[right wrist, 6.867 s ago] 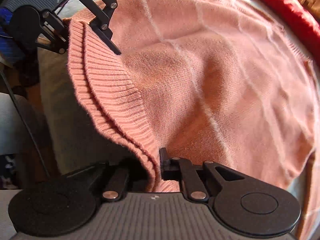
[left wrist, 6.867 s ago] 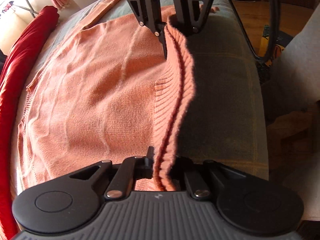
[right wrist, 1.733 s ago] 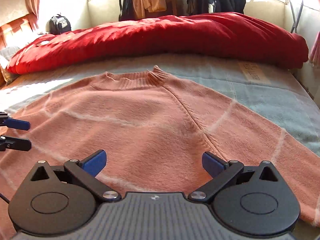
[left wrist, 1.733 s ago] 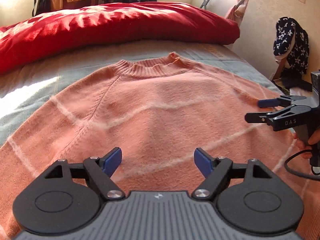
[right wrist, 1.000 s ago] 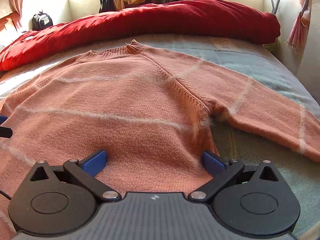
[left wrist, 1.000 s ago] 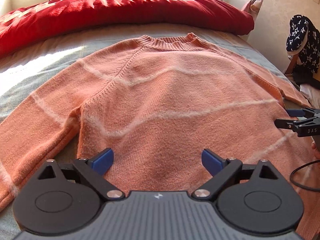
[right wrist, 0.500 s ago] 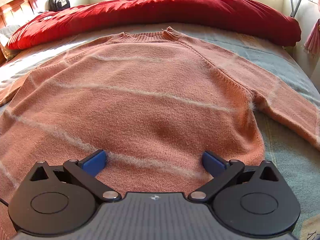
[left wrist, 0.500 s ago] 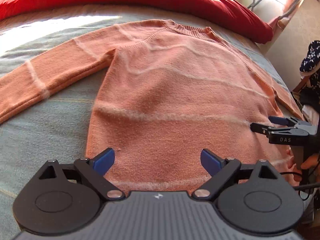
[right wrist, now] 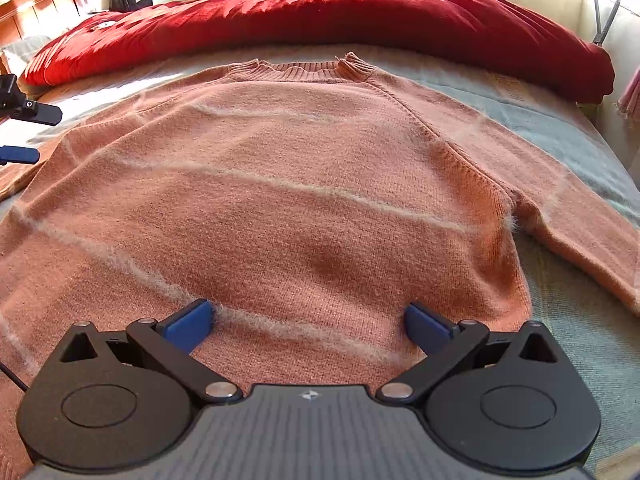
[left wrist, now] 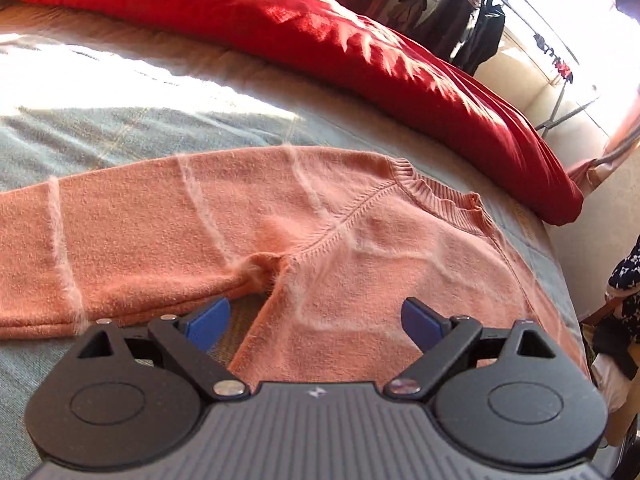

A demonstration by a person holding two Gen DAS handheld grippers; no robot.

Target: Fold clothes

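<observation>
A salmon-pink knitted sweater [right wrist: 304, 184] with thin pale stripes lies flat and face up on the bed, collar [right wrist: 304, 68] toward the far side and both sleeves spread out. My left gripper [left wrist: 316, 320] hovers open over the armpit where the left sleeve [left wrist: 120, 232] meets the body, nothing between its blue pads. My right gripper [right wrist: 308, 322] stands open low over the sweater's lower body, empty too. The left gripper's fingertips [right wrist: 20, 154] show at the left edge of the right wrist view.
A grey-blue bedspread [right wrist: 560, 128] covers the bed. A long red duvet [right wrist: 360, 16] is bunched along the far side. Clothes hang on a rack [left wrist: 464, 12] behind it. A dark star-patterned garment [left wrist: 628, 292] sits off the bed's right edge.
My left gripper has swung left and rolled, from facing the sweater's hem to looking at the left sleeve and armpit. The right gripper's view has barely shifted. Both stay open.
</observation>
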